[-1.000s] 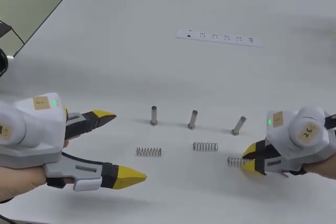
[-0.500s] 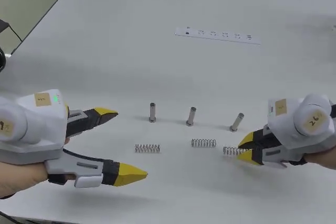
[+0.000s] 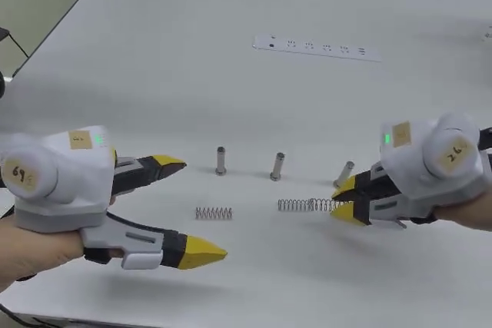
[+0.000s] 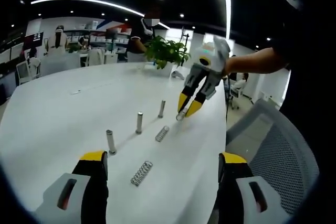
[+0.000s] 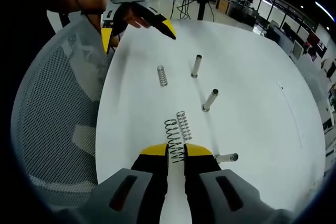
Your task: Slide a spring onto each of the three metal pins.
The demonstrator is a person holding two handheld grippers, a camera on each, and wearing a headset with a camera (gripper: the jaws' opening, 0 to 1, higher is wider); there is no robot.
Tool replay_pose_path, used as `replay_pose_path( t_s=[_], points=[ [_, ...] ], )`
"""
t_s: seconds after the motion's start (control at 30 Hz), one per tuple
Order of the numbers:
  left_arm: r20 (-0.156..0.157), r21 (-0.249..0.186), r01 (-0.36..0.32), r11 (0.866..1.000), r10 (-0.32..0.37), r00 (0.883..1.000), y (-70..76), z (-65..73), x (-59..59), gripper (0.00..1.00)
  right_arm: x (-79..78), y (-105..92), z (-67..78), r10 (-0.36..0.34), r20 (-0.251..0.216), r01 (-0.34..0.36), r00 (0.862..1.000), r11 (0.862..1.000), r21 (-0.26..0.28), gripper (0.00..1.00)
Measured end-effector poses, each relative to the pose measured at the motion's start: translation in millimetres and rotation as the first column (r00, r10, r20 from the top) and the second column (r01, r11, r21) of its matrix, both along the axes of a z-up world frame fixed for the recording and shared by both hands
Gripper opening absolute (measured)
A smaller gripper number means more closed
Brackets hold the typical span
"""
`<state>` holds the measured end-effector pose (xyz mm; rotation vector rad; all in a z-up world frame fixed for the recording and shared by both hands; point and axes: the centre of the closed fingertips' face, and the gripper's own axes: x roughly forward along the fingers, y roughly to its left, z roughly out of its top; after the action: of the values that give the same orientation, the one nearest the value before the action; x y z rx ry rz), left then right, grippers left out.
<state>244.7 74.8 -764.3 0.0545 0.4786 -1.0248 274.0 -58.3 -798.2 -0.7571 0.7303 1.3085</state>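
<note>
Pickup looks in hand: right gripper (image 3: pixel 344 200) pinches one end of a small coiled steel spring (image 3: pixel 323 205), just beside the rightmost short metal pin (image 3: pixel 345 173); left gripper (image 3: pixel 196 207) hangs with fingers spread at near left; next likely calls for lifting and lining the coil's bore over that pin's tip.

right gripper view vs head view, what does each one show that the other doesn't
Right gripper view: a look straight along the spring pinched in the right gripper, plus a mesh chair beside the table. Head view: that gripper's white housing and green light, from outside. Both: three pins, two loose springs and the open left gripper.
</note>
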Motion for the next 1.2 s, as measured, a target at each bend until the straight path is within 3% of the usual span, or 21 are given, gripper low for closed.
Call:
replay_pose_path(
  t_s=[0.13, 0.37, 0.57, 0.87, 1.2],
  points=[
    [0.010, 0.017, 0.054, 0.998, -0.054, 0.999, -13.9, -1.4, -1.7, 0.80, -0.9, 7.2, 5.1, 0.009, 0.005, -0.009, 1.000, 1.000, 0.013, 0.08],
    [0.029, 0.005, 0.087, 0.996, -0.087, 0.996, -31.1, -1.5, 4.3, 0.72, -2.5, 16.1, 8.0, 0.020, 0.006, -0.020, 1.000, 0.999, 0.027, 0.08],
    [0.042, -0.040, 0.094, 0.995, -0.092, 0.995, -40.3, 3.5, 11.0, 0.68, -4.7, 19.8, 8.3, 0.024, 0.003, -0.024, 1.000, 0.999, 0.034, 0.08],
    [0.064, -0.063, 0.107, 0.992, -0.103, 0.993, -50.9, 6.4, 19.4, 0.59, -8.4, 26.6, 10.7, 0.022, 0.000, -0.022, 1.000, 0.998, 0.051, 0.08],
    [0.086, -0.050, 0.172, 0.984, -0.167, 0.982, -74.4, 6.1, 19.8, 0.48, -11.1, 30.4, 14.5, 0.026, -0.001, -0.026, 1.000, 0.998, 0.058, 0.08]
  ],
)
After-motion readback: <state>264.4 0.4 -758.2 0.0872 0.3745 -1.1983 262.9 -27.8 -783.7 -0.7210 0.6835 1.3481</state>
